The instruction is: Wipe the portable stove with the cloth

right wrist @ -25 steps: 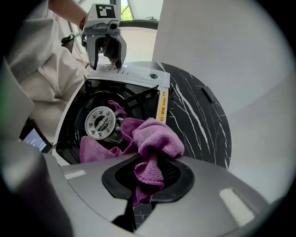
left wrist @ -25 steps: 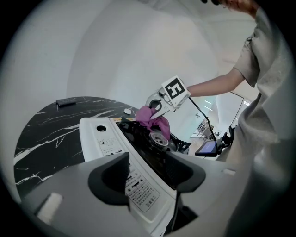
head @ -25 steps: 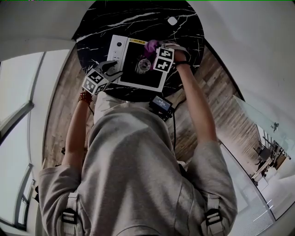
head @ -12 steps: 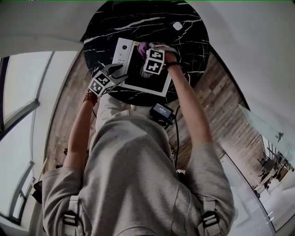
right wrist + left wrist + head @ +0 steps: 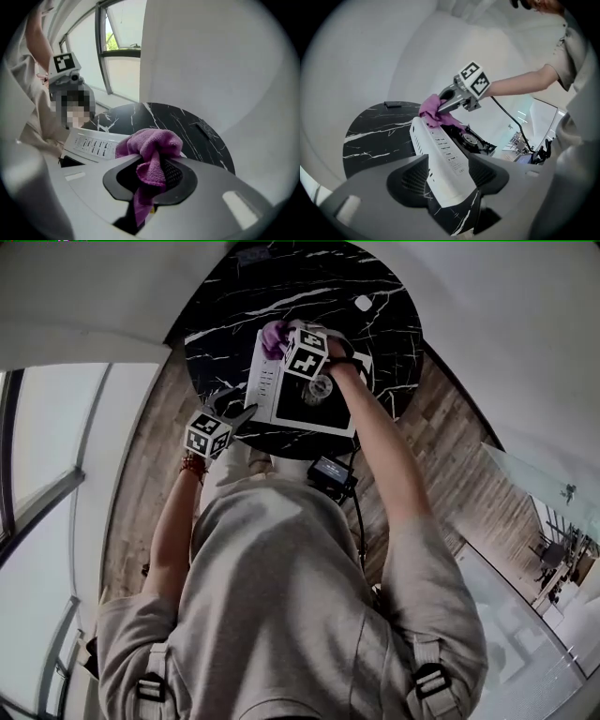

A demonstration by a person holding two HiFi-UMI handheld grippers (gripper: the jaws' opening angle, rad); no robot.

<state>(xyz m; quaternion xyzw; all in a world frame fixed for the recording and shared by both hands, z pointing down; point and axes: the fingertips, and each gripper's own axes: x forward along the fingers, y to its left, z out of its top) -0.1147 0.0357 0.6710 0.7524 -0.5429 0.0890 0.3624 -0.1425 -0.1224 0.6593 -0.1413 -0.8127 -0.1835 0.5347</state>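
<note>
The portable stove (image 5: 265, 385) (image 5: 440, 154) (image 5: 91, 143) has a black top, a centre burner and a white control strip on its left. It lies on the round black marble table (image 5: 309, 282). My right gripper (image 5: 282, 341) (image 5: 443, 101) (image 5: 152, 176) is shut on the purple cloth (image 5: 275, 337) (image 5: 433, 111) (image 5: 152, 145). The gripper presses the cloth onto the far end of the white strip. My left gripper (image 5: 239, 409) (image 5: 450, 176) straddles the strip's near corner. Its jaws have just been opening, with the stove end between them and a pad close at each side.
A small white disc (image 5: 364, 303) lies on the table to the stove's far right. A flat dark item (image 5: 391, 104) (image 5: 206, 126) sits near the far rim. A black box (image 5: 330, 468) with a cable hangs at the person's waist, near the table's front edge.
The right gripper has carried the cloth left, from the burner area to the far end of the white strip. The left gripper has slid along the strip to its near corner.
</note>
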